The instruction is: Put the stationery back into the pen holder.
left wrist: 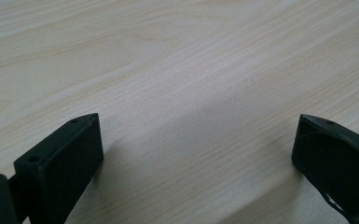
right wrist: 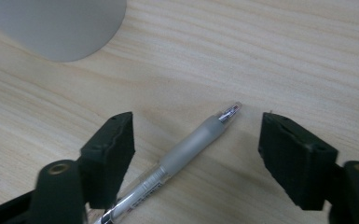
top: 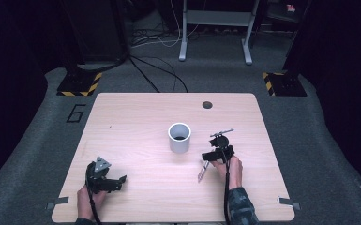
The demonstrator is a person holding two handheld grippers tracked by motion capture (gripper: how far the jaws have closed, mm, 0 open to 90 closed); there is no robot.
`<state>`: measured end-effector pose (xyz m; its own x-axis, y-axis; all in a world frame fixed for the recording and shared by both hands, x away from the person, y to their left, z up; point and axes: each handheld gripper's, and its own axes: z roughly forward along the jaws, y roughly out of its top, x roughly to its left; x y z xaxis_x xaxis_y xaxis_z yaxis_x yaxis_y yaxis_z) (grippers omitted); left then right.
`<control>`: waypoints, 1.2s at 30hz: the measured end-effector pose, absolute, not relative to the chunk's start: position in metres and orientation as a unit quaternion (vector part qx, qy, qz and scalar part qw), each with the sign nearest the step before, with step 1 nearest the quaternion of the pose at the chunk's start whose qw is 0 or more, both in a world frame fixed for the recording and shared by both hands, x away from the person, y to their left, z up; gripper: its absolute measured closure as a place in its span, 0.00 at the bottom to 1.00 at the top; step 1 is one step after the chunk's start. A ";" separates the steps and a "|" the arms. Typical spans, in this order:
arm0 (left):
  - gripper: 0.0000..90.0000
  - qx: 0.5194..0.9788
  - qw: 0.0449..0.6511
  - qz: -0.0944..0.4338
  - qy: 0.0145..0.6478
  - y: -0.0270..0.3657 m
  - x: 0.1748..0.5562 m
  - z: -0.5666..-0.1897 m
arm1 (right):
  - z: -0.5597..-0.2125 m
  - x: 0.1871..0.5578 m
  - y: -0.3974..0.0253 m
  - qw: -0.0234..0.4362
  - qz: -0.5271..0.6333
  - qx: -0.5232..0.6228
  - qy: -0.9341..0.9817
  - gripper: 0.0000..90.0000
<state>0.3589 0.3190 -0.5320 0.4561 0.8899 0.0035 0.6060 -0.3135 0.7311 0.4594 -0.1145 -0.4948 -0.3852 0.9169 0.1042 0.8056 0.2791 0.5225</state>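
My right gripper (right wrist: 196,154) over pen (right wrist: 186,147), jaws wide, 1 each side, not yet touching. Pen flat on table (top: 136,117), near white cup (top: 179,137). Likely step: pick-up; next needs lowering, closing on grip section. Pen label unreadable. Left gripper (left wrist: 193,149) wide, empty, idle

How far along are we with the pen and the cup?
Nothing looks done yet: the pen lies flat on the table, beside the white cup. In hand: the right tool sits open astride the pen, jaws not touching it. Left: closing, lifting, and probably dropping it in the cup. The left tool is open over bare wood.
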 end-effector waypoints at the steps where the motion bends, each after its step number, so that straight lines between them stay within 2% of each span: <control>1: 0.02 0.784 0.338 0.209 0.477 0.319 0.359 -0.532 | -0.498 0.461 -0.113 0.108 0.249 0.542 0.795 0.40; 9: 0.02 0.785 0.336 0.209 0.476 0.319 0.359 -0.532 | -0.497 0.462 -0.111 0.126 0.227 0.541 0.800 0.58; 12: 0.02 0.785 0.337 0.209 0.476 0.319 0.359 -0.532 | -0.497 0.462 -0.111 0.129 0.223 0.534 0.805 0.60; 15: 0.02 0.786 0.336 0.209 0.475 0.320 0.359 -0.532 | -0.495 0.465 -0.110 0.129 0.209 0.527 0.813 0.69; 28: 0.02 0.784 0.339 0.209 0.477 0.319 0.359 -0.532 | -0.489 0.478 -0.111 0.096 0.170 0.514 0.835 0.84; 36: 0.02 0.784 0.338 0.209 0.477 0.319 0.359 -0.532 | -0.486 0.488 -0.110 0.070 0.140 0.481 0.863 0.88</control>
<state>0.3590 0.3192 -0.5320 0.4574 0.8893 0.0046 0.6066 -0.3158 0.7296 0.4884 -0.1097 -0.4860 -0.5283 0.8490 0.0132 0.8096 0.4990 0.3092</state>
